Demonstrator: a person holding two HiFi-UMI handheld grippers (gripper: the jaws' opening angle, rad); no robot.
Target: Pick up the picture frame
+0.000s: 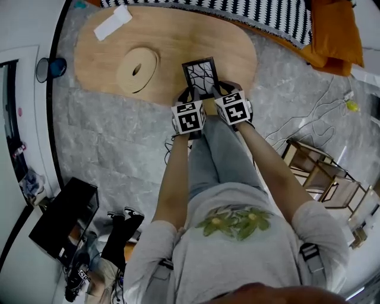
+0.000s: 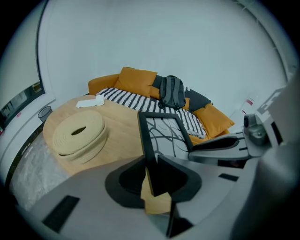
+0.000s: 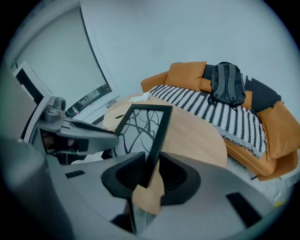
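Lift step in hand: left gripper (image 2: 154, 161) clamped on left edge of picture frame (image 1: 200, 76), right gripper (image 3: 151, 164) clamped on right edge, frame apparently clear above near edge of table (image 1: 172, 35). Next: equal grip both sides, no twist

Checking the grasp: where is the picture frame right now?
Head view, centre: picture frame clamped between left hand-held gripper and right hand-held gripper, over the table's near edge.

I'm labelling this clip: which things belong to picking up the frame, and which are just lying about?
In the job: picture frame; left gripper and right gripper, each clamped on one side edge.
Lying about: cream ring-shaped roll, white sheet, backpack, striped blanket.
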